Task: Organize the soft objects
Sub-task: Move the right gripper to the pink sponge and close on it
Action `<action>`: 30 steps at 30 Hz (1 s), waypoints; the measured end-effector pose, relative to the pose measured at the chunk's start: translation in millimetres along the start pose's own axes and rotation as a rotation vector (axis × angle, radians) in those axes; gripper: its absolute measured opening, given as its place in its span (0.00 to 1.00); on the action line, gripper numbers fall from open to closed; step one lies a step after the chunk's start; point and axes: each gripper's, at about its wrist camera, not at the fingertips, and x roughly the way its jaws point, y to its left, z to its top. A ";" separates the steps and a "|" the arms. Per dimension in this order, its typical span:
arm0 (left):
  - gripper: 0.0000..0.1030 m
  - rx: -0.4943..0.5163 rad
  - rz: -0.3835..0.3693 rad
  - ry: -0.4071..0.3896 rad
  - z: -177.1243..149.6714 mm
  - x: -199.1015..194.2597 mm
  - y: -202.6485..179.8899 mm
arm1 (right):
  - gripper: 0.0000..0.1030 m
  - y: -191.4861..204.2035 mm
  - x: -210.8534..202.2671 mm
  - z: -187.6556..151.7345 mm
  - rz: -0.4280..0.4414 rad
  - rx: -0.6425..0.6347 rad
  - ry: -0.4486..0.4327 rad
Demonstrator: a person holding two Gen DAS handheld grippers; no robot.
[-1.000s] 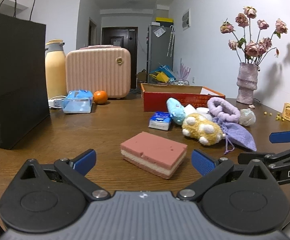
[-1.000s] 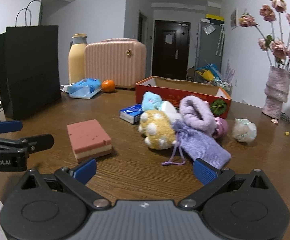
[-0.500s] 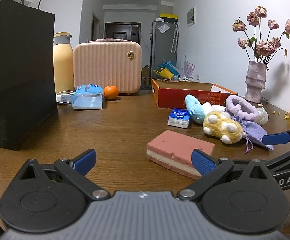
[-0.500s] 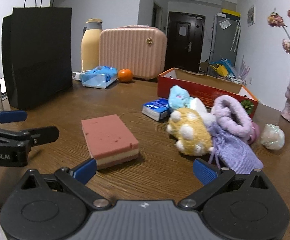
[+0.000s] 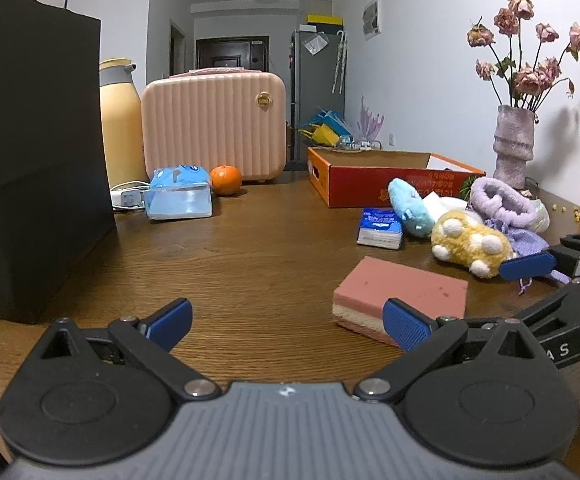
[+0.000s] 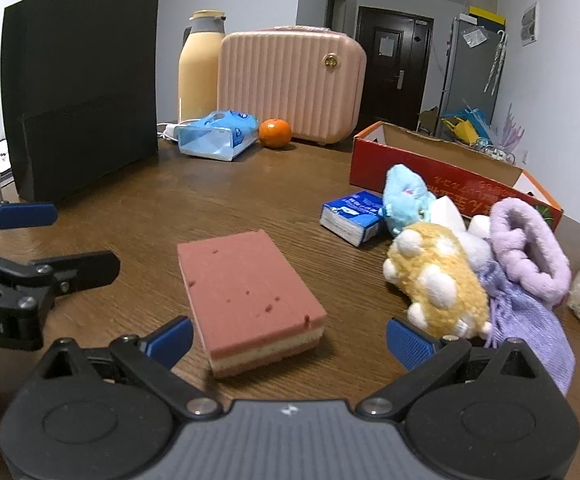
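Lying flat on wooden table [image 6: 218, 196], pink sponge [image 6: 246, 300] sits just ahead of right gripper [image 6: 289, 338], between its spread fingers, not touched. Bare wood left and far of sponge. Plush pile right: yellow plush [image 6: 438, 280], purple pouch [image 6: 530, 320]. Red box [image 6: 442, 172] farther right. Left gripper [image 5: 288, 322] spread, empty, sponge beside its right finger.

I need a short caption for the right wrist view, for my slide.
Open right tool approaching a pink sponge on the wooden table, soft toys beside it.
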 end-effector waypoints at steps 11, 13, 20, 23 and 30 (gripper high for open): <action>1.00 -0.004 -0.024 0.071 -2.0 19.7 7.6 | 0.95 -2.6 32.6 10.7 0.054 0.009 0.033; 1.00 -0.007 -0.028 0.081 -2.5 21.9 8.3 | 0.93 -3.4 34.9 11.2 0.064 0.011 0.037; 1.00 -0.010 -0.028 0.099 -2.9 25.2 8.6 | 0.72 -3.4 39.6 9.9 0.103 0.009 0.049; 1.00 -0.010 -0.023 0.103 -2.8 25.7 8.1 | 0.71 -3.4 38.1 9.4 0.106 0.009 0.041; 1.00 -0.022 -0.005 0.107 -0.2 25.7 7.7 | 0.70 -6.2 29.5 9.4 0.096 0.015 0.008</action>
